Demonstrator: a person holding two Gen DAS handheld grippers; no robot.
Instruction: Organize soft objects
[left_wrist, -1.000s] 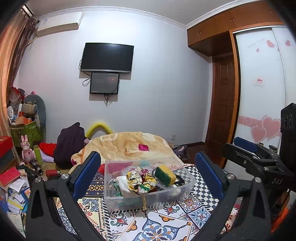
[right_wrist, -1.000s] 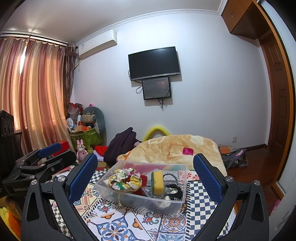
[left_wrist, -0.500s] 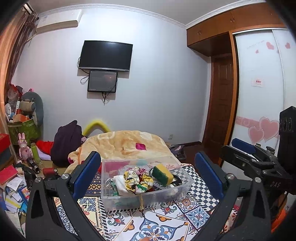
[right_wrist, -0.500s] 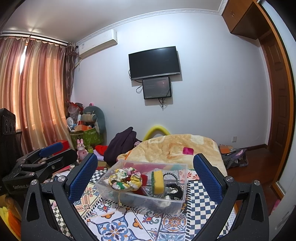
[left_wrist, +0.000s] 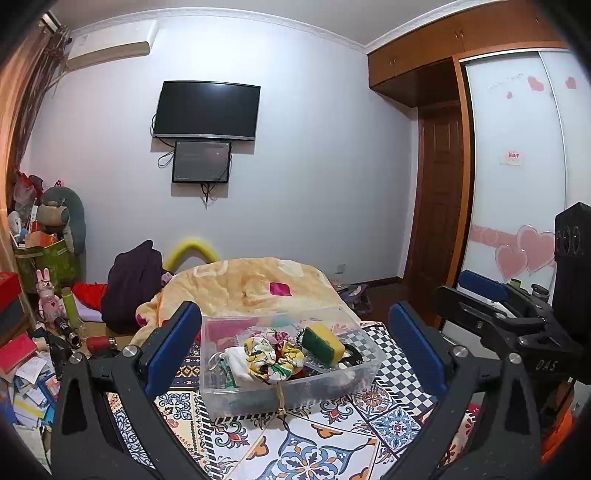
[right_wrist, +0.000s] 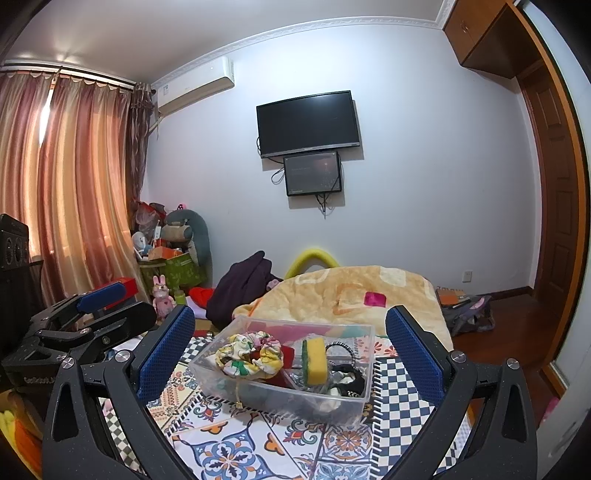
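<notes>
A clear plastic box (left_wrist: 354, 380) stands on a patterned cloth (left_wrist: 306, 450). In it lie a floral scrunchie (left_wrist: 275, 356), a yellow and green sponge (left_wrist: 323, 339), a white pouch (left_wrist: 236, 360) and black hair ties (right_wrist: 345, 369). My left gripper (left_wrist: 295, 350) is open and empty, held short of the box. My right gripper (right_wrist: 290, 350) is open and empty, also short of the box (right_wrist: 343, 400); the scrunchie (right_wrist: 249, 356) and sponge (right_wrist: 314, 360) show there too. Each gripper shows at the edge of the other's view.
An orange blanket (left_wrist: 243, 284) lies heaped behind the box. A dark garment (left_wrist: 133, 280), a toy rabbit (left_wrist: 46, 295), bottles and papers crowd the left. A wooden door (left_wrist: 439, 206) and a wardrobe (left_wrist: 517, 184) stand at the right. Curtains (right_wrist: 66, 192) hang at the left.
Both views have shifted slightly; the left gripper has tilted a little so the box sits marginally lower and nearer. Both grippers stay open and empty.
</notes>
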